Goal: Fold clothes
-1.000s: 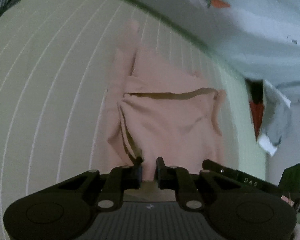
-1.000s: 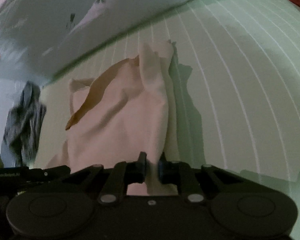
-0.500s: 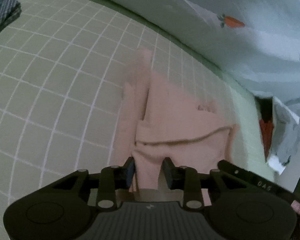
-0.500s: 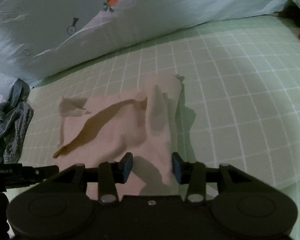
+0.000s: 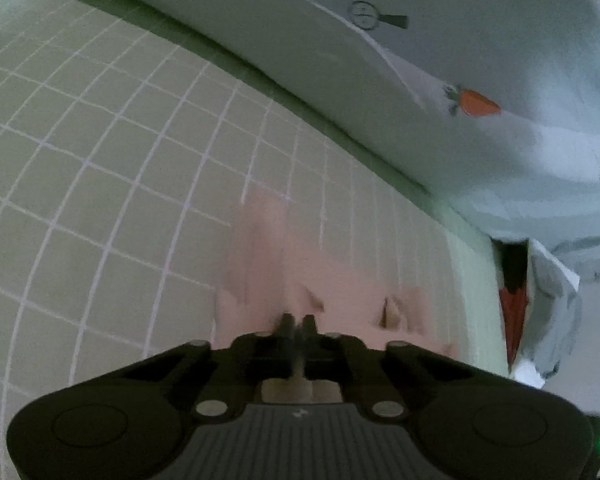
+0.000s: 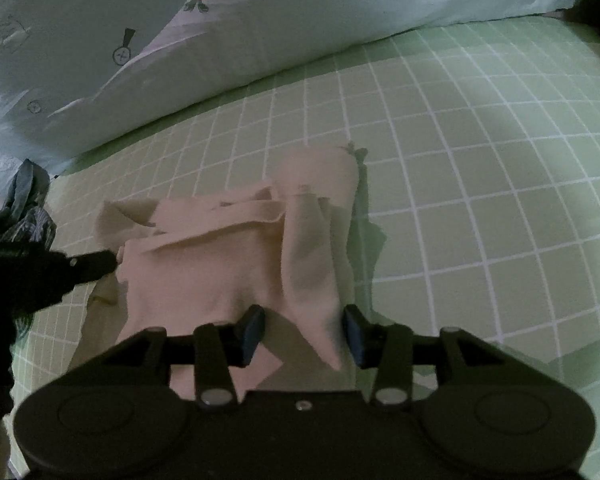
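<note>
A pale pink garment (image 6: 220, 268) lies partly folded and rumpled on the green checked bed sheet (image 6: 460, 200). My right gripper (image 6: 304, 332) stands open over its near edge; a raised fold of the fabric hangs between the blue pads (image 6: 256, 326) without being pressed. My left gripper (image 6: 96, 262) reaches in from the left, and its tip meets the garment's left edge. In the blurred left wrist view, that gripper (image 5: 298, 322) is shut above the pink garment (image 5: 340, 288). I cannot tell whether any fabric is pinched.
A light blue duvet with carrot prints (image 6: 260, 20) runs along the far side of the bed. A grey striped garment (image 6: 24, 208) lies bunched at the left. Red and white cloth (image 5: 514, 304) sits at the bed's edge, right in the left wrist view.
Both grippers let go of the pink garment and it dropped flat onto the sheet. The right jaws stayed apart. The left gripper moved along the garment and closed again.
</note>
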